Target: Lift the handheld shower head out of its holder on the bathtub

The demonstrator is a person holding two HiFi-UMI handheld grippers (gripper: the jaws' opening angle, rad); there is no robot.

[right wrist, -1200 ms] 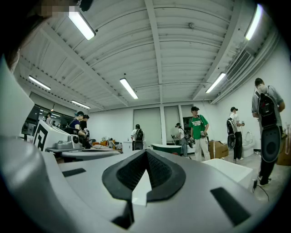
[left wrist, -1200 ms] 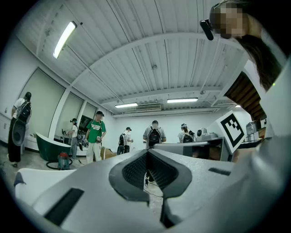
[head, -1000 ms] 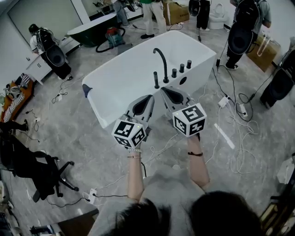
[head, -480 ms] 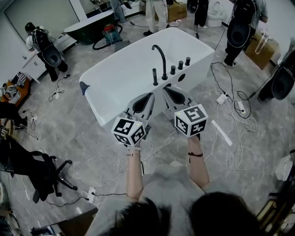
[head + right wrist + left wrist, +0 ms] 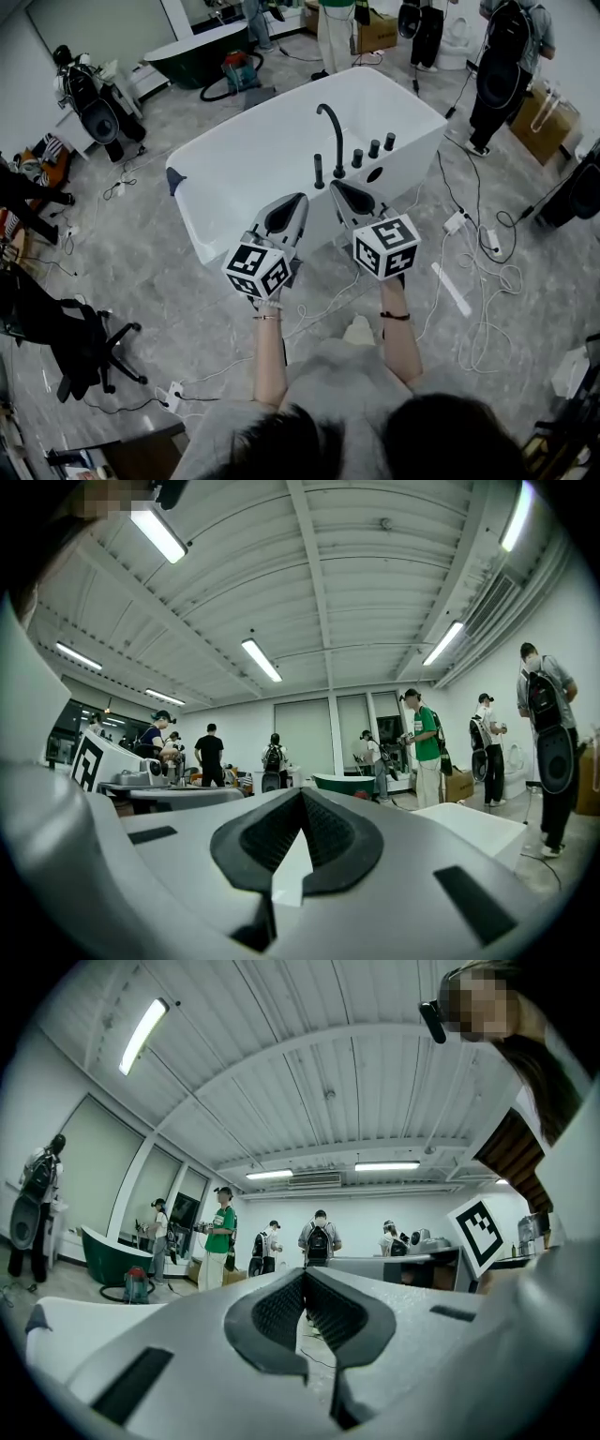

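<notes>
Both grippers sit almost where they did a second ago against the tub, while the view around them has slid a little and a person in a green top now stands at 12 o'clock by the far rim.

The left gripper, grey with a black-and-white marker cube at its rear, points toward 1 o'clock. Its own view shows the dark ribbed pads pressed together at the tip, with nothing between them. The right gripper, of the same build, points toward 11 o'clock. Its jaws are likewise closed on nothing. The two tips lie just beside each other over the tub's near wall.

The slim black handheld shower head stands upright in its holder on the near rim. It is close to both tips but apart from them, at 1 o'clock from the left tip and 10 o'clock from the right.

Just beyond it rises the tall black curved faucet spout, and three short black knobs line the rim toward 2 o'clock. All are mounted on the white freestanding oval bathtub. Loose white cables lie on the grey marbled floor at 3 o'clock.
</notes>
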